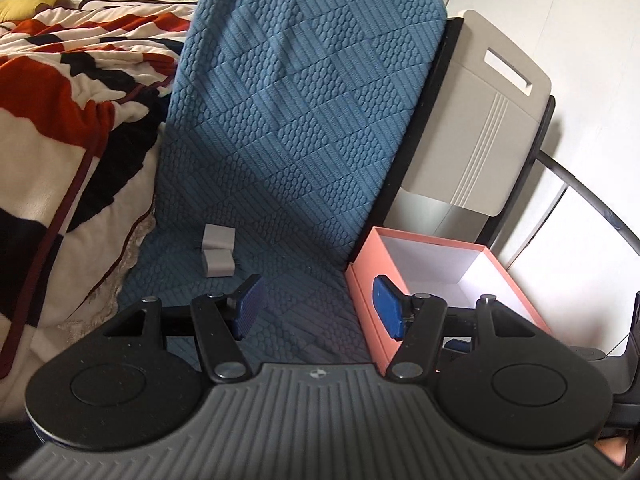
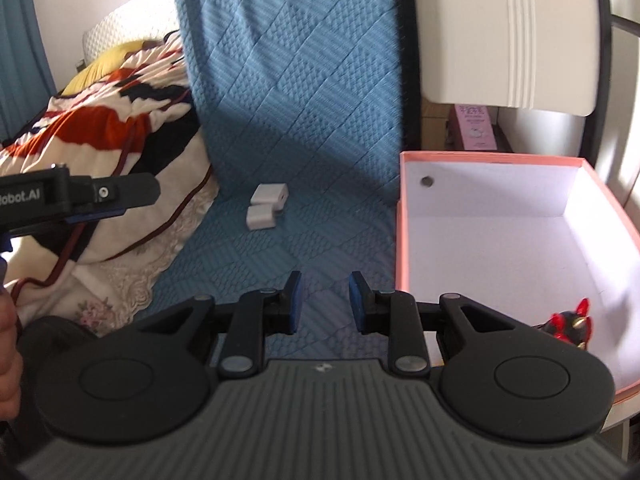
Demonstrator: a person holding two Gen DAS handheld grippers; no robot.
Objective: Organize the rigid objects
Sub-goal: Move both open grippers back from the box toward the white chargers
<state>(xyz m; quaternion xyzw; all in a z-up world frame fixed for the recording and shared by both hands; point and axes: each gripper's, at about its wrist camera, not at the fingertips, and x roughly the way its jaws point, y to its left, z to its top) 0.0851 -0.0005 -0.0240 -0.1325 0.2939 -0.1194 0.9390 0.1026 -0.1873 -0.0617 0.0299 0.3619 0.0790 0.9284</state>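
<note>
Both my grippers are level and low over the blue quilted cover (image 1: pixel 288 128), pointing toward the far end of it. Left gripper (image 1: pixel 318 306): fingers spread wide, nothing between them; the left pad (image 1: pixel 249 306) hangs over the cover, the right pad (image 1: pixel 387 307) sits in front of the near-left wall of the pink box (image 1: pixel 370 280), can't tell if it touches. From the right wrist view that same gripper shows side-on at the far left, over the striped blanket (image 2: pixel 120 120), body roughly horizontal. Right gripper (image 2: pixel 325 303): fingers apart with a moderate gap, empty, hovering over the cover just left of the pink box's left wall (image 2: pixel 401 216); its right linkage overlaps the box's near-left corner. Two white adapters (image 1: pixel 218 250) lie side by side on the cover, ahead of the left gripper and slightly to its left, near the blanket's edge; in the right view they're ahead and left of my fingers (image 2: pixel 267 206), well apart from both grippers. Box is open, white inside, with a small black-and-red figurine (image 2: pixel 570 322) at its near end, beside my right gripper's body. A beige board (image 1: pixel 480 120) leans upright behind the box.
</note>
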